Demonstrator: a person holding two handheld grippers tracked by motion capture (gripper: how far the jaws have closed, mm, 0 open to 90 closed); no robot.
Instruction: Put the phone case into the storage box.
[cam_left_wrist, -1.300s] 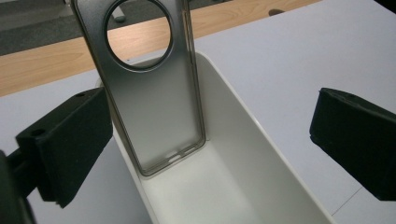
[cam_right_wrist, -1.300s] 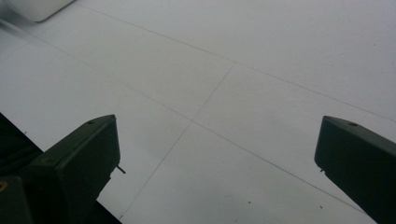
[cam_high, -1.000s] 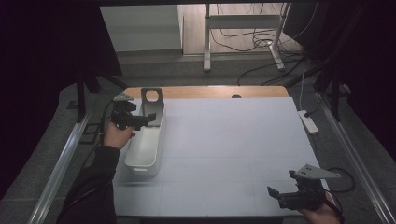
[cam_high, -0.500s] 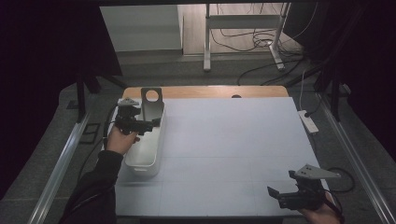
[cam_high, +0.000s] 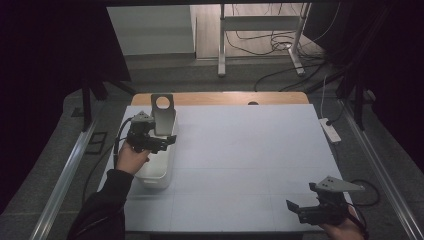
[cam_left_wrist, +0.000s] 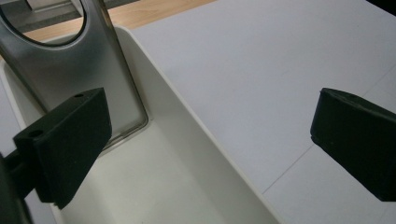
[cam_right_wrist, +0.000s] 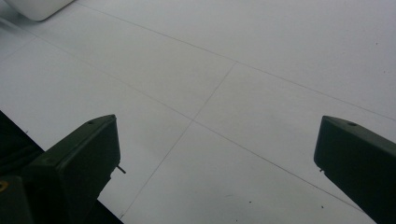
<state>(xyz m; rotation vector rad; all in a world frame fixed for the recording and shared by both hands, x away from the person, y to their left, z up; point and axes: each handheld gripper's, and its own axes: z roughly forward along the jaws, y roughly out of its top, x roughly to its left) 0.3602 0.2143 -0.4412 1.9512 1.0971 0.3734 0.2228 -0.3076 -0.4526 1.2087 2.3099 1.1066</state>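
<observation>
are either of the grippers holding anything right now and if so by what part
Nothing is held. The left gripper is open above the white bin, apart from the metal plate standing in it. The right gripper is open over bare table.

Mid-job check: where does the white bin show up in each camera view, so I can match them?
High view: the white bin lies at the table's left side, under the left claw.
Left gripper view: the bin runs from upper left to bottom centre, between the open jaws.
Right gripper view: one rounded corner at top left.
Shared landmark: the metal plate with a round hole standing in the bin.
</observation>
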